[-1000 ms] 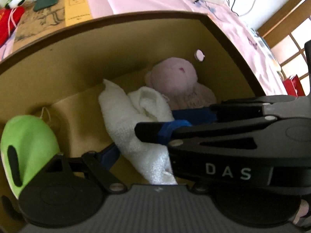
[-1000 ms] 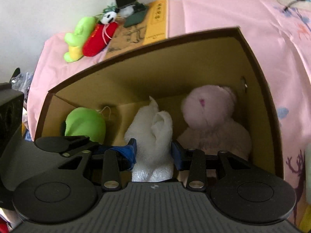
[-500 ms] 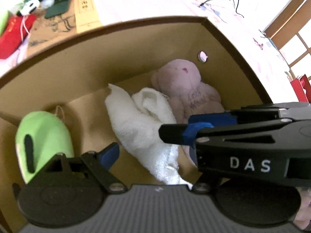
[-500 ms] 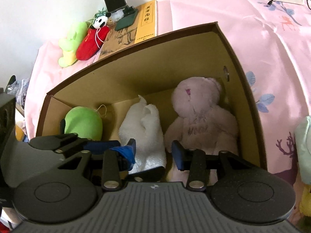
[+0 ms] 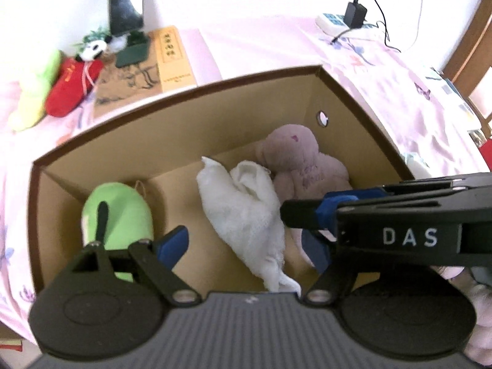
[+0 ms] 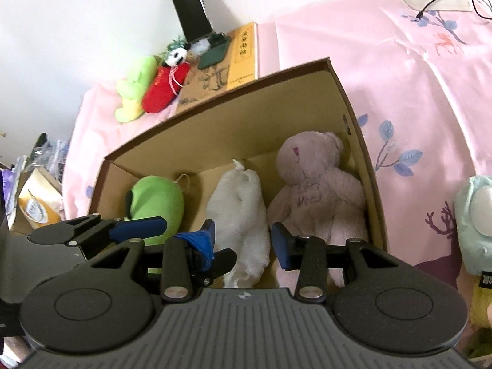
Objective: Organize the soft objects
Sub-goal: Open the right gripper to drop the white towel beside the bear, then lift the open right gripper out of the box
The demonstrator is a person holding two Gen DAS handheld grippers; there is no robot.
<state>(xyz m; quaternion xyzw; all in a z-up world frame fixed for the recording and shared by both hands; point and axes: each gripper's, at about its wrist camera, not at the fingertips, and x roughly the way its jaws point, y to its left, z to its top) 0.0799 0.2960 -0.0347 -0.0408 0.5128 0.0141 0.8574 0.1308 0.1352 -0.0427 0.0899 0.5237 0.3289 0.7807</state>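
Observation:
An open cardboard box [image 5: 184,129] [image 6: 246,117] holds a green plush [image 5: 120,215] [image 6: 156,200] on the left, a white cloth [image 5: 243,209] [image 6: 240,203] in the middle and a pink bear [image 5: 295,153] [image 6: 313,184] on the right. My left gripper [image 5: 243,246] hovers over the box's near side, its jaws opening. The cloth lies below between its fingers, and the pads do not press on it. My right gripper [image 6: 244,241] hangs open above the cloth and the bear. Its fingers [image 5: 301,212] reach in from the right in the left wrist view.
Behind the box on the pink sheet lie a yellow-green plush [image 6: 135,89], a red plush with a panda head [image 6: 166,86], a book [image 6: 243,52] and a phone on a stand [image 6: 190,12]. A power strip [image 5: 335,21] sits far right, and a mint plush [image 6: 473,215] lies right of the box.
Both grippers have lifted and drawn back from the box, so more of the bed shows. The white cloth, the bear and the green plush stay lying in the box.

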